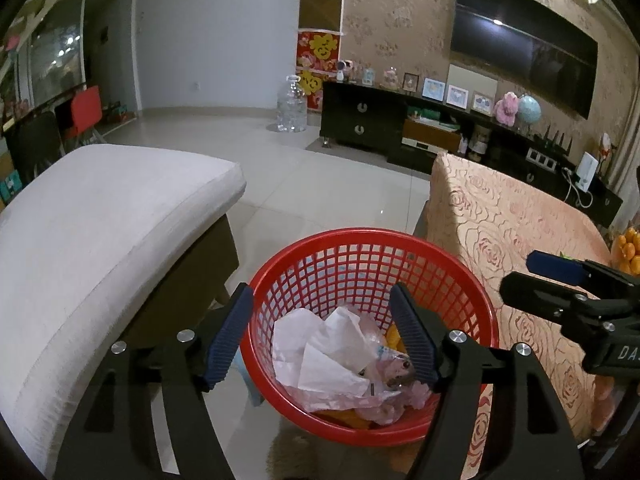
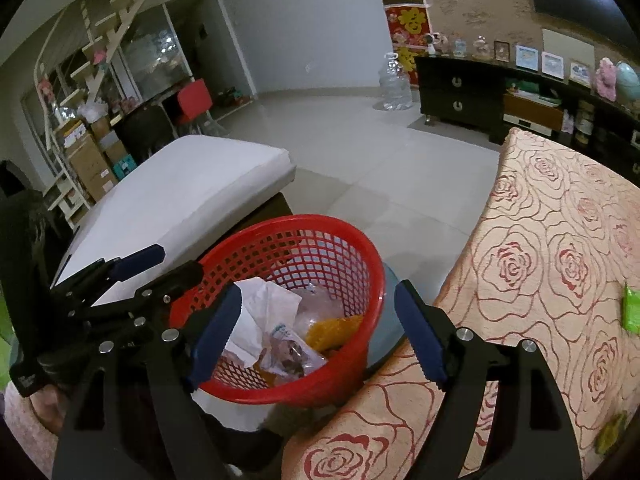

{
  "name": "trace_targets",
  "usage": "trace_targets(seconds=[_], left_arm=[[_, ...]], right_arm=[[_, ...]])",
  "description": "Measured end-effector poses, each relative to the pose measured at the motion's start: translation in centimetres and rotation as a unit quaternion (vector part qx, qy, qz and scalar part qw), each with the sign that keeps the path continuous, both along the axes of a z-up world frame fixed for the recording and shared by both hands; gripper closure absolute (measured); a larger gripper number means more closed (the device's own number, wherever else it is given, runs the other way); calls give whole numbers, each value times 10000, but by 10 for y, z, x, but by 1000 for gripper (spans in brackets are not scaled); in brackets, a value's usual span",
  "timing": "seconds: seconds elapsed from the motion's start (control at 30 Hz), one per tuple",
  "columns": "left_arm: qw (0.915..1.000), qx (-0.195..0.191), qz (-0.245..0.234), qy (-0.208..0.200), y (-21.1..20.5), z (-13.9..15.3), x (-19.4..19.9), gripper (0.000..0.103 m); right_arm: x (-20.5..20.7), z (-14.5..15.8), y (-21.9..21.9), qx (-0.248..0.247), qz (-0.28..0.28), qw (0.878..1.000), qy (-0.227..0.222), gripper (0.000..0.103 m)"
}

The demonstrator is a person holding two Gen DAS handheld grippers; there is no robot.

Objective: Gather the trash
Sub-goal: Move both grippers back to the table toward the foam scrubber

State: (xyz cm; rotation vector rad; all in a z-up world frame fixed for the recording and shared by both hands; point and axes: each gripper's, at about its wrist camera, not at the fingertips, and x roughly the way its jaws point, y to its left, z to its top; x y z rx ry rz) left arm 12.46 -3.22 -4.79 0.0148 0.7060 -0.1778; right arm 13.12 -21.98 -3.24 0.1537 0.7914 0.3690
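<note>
The red basket (image 1: pixel 372 336) stands on the floor between the white cushion (image 1: pixel 100 220) and the rose-patterned worktop (image 2: pixel 560 260), already holding crumpled paper (image 1: pixel 320 352) and plastic wrappers; the green scrap (image 2: pixel 632 314) lies on the worktop to the right of the right gripper (image 2: pixel 318 332), the nearer one, well away from the left gripper (image 1: pixel 322 340); both sets of jaws are spread wide, holding nothing, poised over the basket.
</note>
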Motion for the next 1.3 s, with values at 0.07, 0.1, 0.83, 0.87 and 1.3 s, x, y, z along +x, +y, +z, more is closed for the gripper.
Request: trace_targets(seconds=[0.07,0.1,0.83,0.87,1.3], left_arm=[[10000,-11,-3,-26,0,1,0,33],[10000,-15,-7,-32,0,1,0,33],[9981,-82,-580,-199,-44,11,-15,33],[9978,-89,-618,-204,-47,10,-16,33],[9931,-159,-1129,-271,-82,15,-30,31]], right_arm=[[-3,3,-6,4,-71,10000,-37,27],[-4,4,-9,-2,-114,9999,-53,27],[-61,-4,-116,-809,-1675,9823,-211,27],[-66,-6,-125,-827,-1786,9802,-197,27],[-118,-51,-251,-665,-3546,9319,386,22]])
